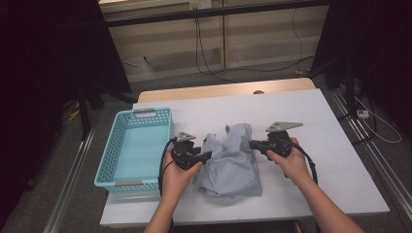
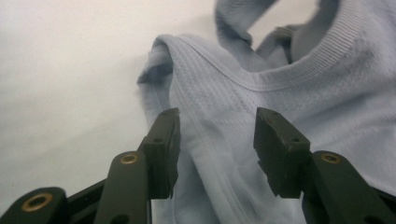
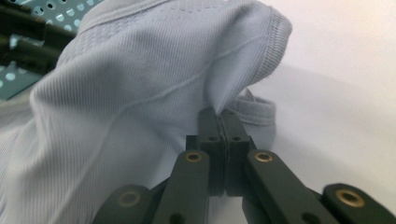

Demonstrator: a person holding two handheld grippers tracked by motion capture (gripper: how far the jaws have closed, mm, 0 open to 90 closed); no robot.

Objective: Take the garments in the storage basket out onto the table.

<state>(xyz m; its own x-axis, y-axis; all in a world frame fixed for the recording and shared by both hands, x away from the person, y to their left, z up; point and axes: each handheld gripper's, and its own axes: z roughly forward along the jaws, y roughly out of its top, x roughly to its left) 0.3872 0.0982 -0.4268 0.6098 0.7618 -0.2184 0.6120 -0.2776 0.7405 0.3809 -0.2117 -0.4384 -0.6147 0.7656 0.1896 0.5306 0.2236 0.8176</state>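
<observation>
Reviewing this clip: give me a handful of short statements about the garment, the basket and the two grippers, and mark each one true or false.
1. The right gripper is shut on a fold of the light blue garment. True.
2. The left gripper is clamped tight on the fabric. False: its jaws stand apart, with cloth lying between them and the pads not pressing on it.
3. The garment lies inside the turquoise basket. False: it lies crumpled on the white table, to the right of the basket in the high view.
4. The basket holds nothing. True.
5. The two grippers come at the garment from opposite sides. True.
</observation>
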